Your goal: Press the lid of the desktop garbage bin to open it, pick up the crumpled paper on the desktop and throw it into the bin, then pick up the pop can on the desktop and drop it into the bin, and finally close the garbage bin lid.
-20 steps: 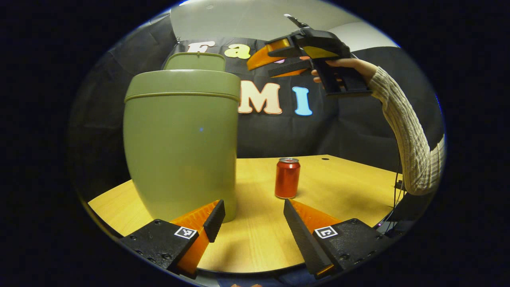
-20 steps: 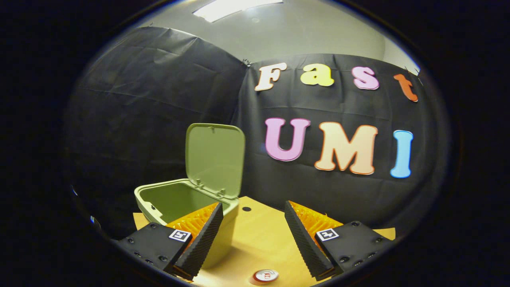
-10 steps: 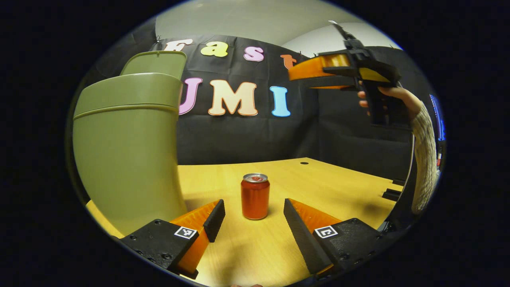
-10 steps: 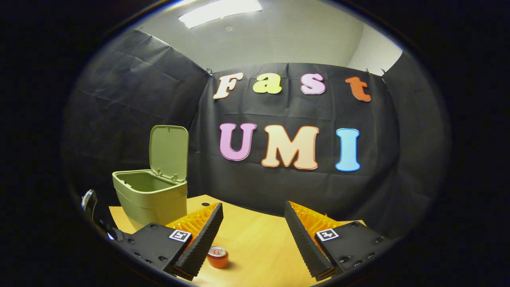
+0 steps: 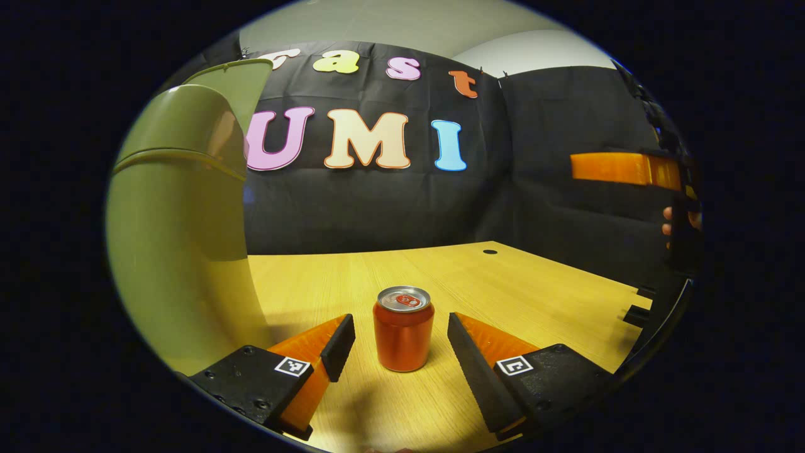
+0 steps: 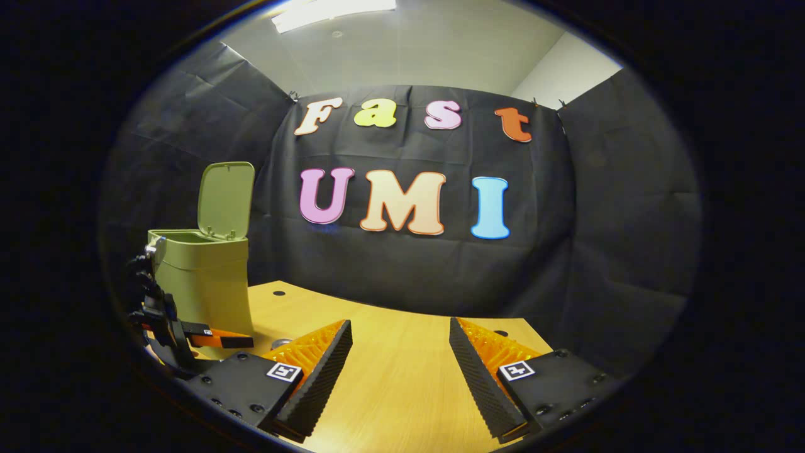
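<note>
A red pop can (image 5: 402, 330) stands upright on the wooden table (image 5: 516, 283). My left gripper (image 5: 397, 345) is open, its fingertips on either side of the can with a small gap on each side. The olive-green bin (image 5: 176, 251) rises close on the left, its lid (image 5: 233, 82) tipped up. In the right gripper view the bin (image 6: 204, 286) stands at the far left with the lid (image 6: 225, 200) upright, and the left gripper (image 6: 188, 338) sits low in front of it. My right gripper (image 6: 400, 358) is open over the table and holds nothing.
At the right edge of the left gripper view, the right gripper (image 5: 629, 168) hangs above table height, held by a hand (image 5: 676, 220). Black cloth walls close the back and sides. Small cable holes (image 5: 489, 251) mark the table's far part.
My left gripper has swung right past the bin and moved in on the can, which now stands between its fingertips. The right gripper has drawn back from the bin, to the right and lower.
</note>
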`<state>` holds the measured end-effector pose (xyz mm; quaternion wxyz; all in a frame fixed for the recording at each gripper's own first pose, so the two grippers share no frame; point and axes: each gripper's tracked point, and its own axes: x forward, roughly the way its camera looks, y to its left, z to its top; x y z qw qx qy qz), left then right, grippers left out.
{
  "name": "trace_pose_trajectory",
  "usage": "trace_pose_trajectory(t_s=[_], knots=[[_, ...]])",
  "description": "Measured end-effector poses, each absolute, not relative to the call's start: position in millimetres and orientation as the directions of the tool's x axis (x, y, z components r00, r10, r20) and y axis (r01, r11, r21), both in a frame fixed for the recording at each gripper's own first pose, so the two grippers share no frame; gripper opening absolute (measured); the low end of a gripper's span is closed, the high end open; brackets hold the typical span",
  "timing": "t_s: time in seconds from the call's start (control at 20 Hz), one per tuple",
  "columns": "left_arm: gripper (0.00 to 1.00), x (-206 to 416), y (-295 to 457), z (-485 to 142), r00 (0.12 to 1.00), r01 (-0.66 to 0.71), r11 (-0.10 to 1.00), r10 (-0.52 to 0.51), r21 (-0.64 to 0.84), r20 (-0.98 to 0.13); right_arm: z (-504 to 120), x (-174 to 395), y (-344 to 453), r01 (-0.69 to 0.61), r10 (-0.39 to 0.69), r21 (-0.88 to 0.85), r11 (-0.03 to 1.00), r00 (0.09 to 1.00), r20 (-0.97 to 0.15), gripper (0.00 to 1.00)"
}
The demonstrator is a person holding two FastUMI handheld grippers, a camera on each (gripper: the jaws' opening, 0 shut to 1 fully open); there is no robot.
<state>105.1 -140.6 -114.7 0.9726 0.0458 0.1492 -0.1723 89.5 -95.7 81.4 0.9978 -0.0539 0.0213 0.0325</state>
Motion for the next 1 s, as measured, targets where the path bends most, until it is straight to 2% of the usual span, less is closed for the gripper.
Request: trace_pose_trajectory(t_s=[0.4, 0.8, 1.0], knots=[[0.92, 128.1, -143.2, -138.6, 0.882, 0.322, 0.946, -0.282, 0.045, -0.379, 38.4, 79.7, -115.5, -0.048, 0.033, -0.104, 0.993, 0.989, -0.142, 0.98], [0.92, 145.4, -148.4, -160.6, 0.863, 0.305, 0.952, -0.262, 0.032, -0.432, 5.4, 69.9, -111.5, -0.061, 0.051, -0.053, 0.997, 0.984, -0.171, 0.98], [0.92, 151.1, -147.6, -172.7, 0.850, 0.295, 0.955, -0.254, 0.017, -0.462, -11.2, 71.8, -118.2, -0.025, 0.011, -0.076, 0.997, 0.984, -0.177, 0.98]])
